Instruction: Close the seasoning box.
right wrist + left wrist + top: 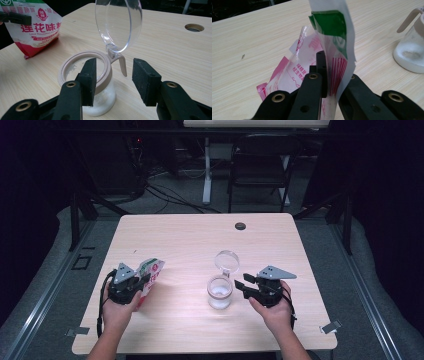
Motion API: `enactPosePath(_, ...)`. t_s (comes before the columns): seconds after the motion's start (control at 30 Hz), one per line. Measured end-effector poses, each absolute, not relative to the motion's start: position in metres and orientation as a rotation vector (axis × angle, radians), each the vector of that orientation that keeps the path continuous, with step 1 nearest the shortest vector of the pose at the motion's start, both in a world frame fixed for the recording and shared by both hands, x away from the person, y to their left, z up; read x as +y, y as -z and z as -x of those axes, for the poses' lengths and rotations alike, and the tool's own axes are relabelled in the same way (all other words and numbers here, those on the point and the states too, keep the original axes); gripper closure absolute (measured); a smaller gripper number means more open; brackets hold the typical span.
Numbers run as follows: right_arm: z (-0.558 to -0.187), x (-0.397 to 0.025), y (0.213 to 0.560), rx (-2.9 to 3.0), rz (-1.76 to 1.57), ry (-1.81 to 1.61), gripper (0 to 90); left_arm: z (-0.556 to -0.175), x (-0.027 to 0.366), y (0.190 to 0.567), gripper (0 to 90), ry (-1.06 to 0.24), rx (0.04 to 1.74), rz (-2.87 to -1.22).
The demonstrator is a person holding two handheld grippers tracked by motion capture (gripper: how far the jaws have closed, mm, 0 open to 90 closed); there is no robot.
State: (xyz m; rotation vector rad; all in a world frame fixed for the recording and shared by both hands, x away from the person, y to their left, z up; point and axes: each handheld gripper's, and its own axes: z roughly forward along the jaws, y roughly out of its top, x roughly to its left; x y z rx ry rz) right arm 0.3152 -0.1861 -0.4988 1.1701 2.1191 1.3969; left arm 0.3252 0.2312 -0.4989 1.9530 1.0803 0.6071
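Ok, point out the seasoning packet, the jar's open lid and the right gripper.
Seasoning packet [37, 30]: right gripper view, its printed front.
Open lid [120, 23]: right gripper view, its clear disc.
Right gripper [241, 284]: high view, between its fingertips.

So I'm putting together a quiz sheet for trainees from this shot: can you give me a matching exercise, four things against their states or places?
Things:
1. bag
2. jar
3. lid
4. right tongs

States or places:
A. flipped up, clear
B. open, beside the jar
C. clamped in the left tongs
D. standing on the table, white powder inside

Pairs: 1-C, 2-D, 3-A, 4-B
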Motion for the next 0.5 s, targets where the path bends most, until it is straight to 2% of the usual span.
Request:
enactPosePath(0.4, -0.3155, -0.1857, 0.5001, 2.119, -1.175, -1.396, 54.6, -0.3261, 0.2355, 0.4968, 90.0, -0.587, 1.090, -1.939)
enactPosePath(0.5, -0.3155, -0.1859, 0.5001, 2.119, -1.176, -1.395, 54.5, -0.3251, 0.2364, 0.4916, 90.0, -0.649, 1.083, -1.966)
